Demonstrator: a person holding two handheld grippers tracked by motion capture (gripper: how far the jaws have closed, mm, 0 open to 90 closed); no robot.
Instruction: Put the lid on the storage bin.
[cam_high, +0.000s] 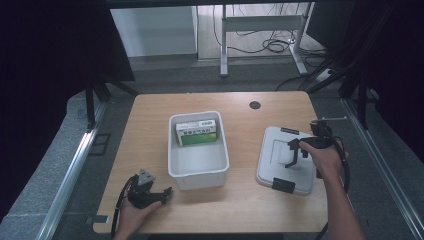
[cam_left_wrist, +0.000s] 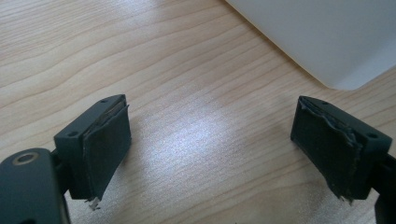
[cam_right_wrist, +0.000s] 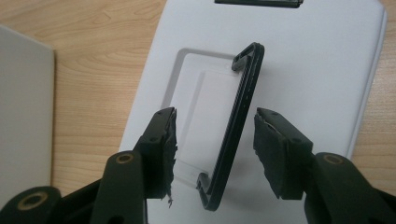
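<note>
Straddling lid handle (cam_right_wrist: 236, 121), tongs (cam_right_wrist: 212, 154) unlabelled

Wooden table (cam_high: 150, 130), round dark cap (cam_high: 255, 105) near its far edge. Metal desk frame (cam_high: 260, 22) behind, cables (cam_high: 272, 46) on floor.

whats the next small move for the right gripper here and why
Probably shut the right gripper on the lid's black handle. The handle stands raised between the open jaws, with a gap on each side, so nothing is gripped yet. The white lid lies flat on the table beside the open box, where the left gripper rests open.
</note>
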